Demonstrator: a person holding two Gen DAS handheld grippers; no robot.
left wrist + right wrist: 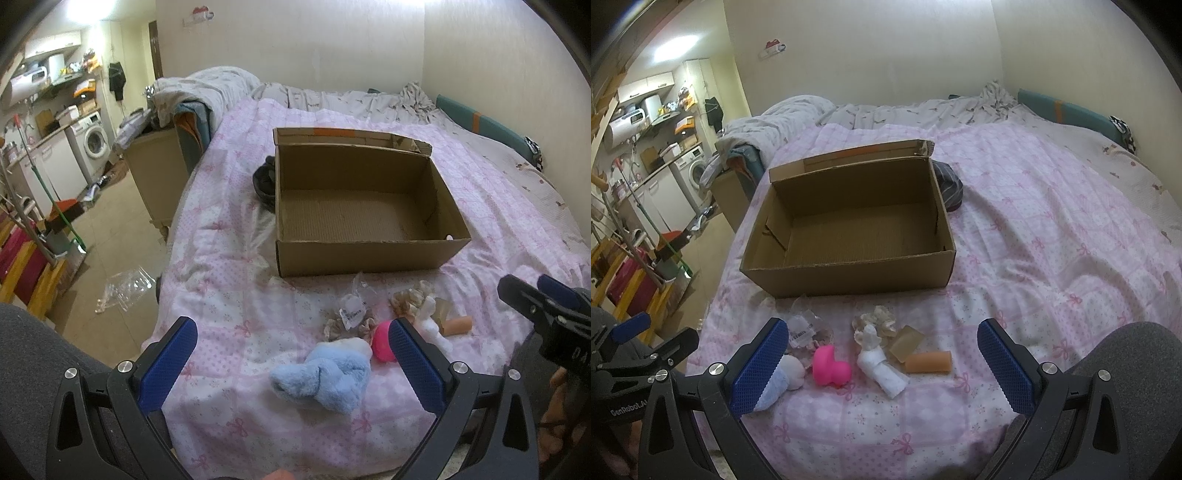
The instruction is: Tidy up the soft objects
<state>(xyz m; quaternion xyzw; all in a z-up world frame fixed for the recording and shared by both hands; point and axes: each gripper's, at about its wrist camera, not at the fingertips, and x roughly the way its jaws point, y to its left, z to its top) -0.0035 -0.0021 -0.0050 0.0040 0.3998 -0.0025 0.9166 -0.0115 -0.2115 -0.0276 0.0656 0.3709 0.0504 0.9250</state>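
Both grippers, left gripper [295,363] and right gripper [882,363], hover with jaws spread wide, holding nothing. The blue plush toy [327,378] on the bed looks light and squashy; pinching its thick middle seems best before lifting it to the empty cardboard box [369,254].

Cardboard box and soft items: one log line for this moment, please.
left gripper: open, over blue plush | right gripper: open, holding nothing | cardboard box: nothing visible inside | pink toy: on bed

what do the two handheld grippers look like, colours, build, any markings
Both grippers match: the left gripper and right gripper have black plastic bodies with triangular cutouts, silver round bolts at the finger pivots, and flat blue finger pads with a fine cross-hatched grip texture. White lettering reading "GenRobot.AI" shows on the left gripper's black housing in the right wrist view. No cables are visible. Grey fabric clothing appears beside them.
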